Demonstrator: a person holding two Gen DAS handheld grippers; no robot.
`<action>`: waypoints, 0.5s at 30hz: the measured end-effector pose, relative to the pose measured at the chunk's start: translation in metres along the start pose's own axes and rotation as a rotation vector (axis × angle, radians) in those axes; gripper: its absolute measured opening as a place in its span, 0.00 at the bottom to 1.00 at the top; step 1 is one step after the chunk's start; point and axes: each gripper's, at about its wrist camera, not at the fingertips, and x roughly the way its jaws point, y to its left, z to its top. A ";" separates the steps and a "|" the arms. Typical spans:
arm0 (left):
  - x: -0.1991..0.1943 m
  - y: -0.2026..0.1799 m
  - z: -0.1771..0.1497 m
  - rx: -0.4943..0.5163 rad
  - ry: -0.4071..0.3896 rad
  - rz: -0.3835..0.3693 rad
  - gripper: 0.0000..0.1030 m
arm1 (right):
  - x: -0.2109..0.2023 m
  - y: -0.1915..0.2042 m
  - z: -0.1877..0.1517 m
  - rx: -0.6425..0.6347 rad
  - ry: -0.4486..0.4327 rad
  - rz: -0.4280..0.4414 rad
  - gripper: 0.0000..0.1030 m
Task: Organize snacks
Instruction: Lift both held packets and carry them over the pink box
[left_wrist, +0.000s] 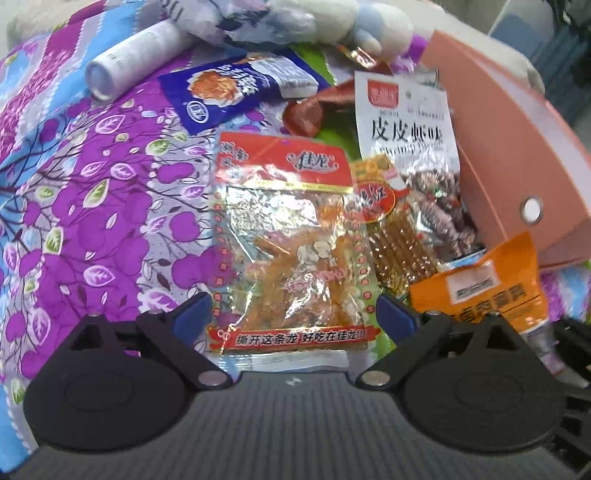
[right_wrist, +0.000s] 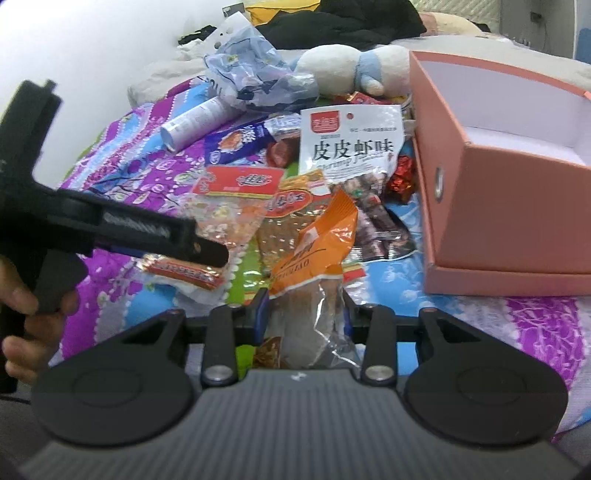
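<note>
I see the salmon-pink cardboard box (right_wrist: 509, 206) sitting open on the purple floral bedsheet (left_wrist: 92, 206), snacks heaped just left of it. My left gripper (left_wrist: 293, 317) hangs with jaws spread wide around the clear red-topped snack packet (left_wrist: 288, 236), pads not pressing. My right gripper (right_wrist: 304, 317) clamps the orange foil snack pouch (right_wrist: 317, 243).

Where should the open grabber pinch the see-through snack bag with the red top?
Probably across its lower half, coming from above. The clear bag lies flat on the bedspread, bottom end nearest, and the open left gripper already straddles it there, with both side edges free. The red header is farther off, beside other packets.
</note>
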 end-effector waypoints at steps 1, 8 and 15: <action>0.001 -0.002 0.000 0.012 0.001 0.002 0.94 | -0.001 -0.001 -0.001 -0.001 0.001 -0.006 0.39; 0.010 -0.011 -0.001 0.082 0.020 0.063 0.89 | 0.001 -0.006 -0.004 0.013 0.005 -0.016 0.39; 0.003 -0.016 -0.003 0.123 0.012 0.083 0.68 | 0.001 -0.005 -0.005 0.013 0.006 -0.021 0.39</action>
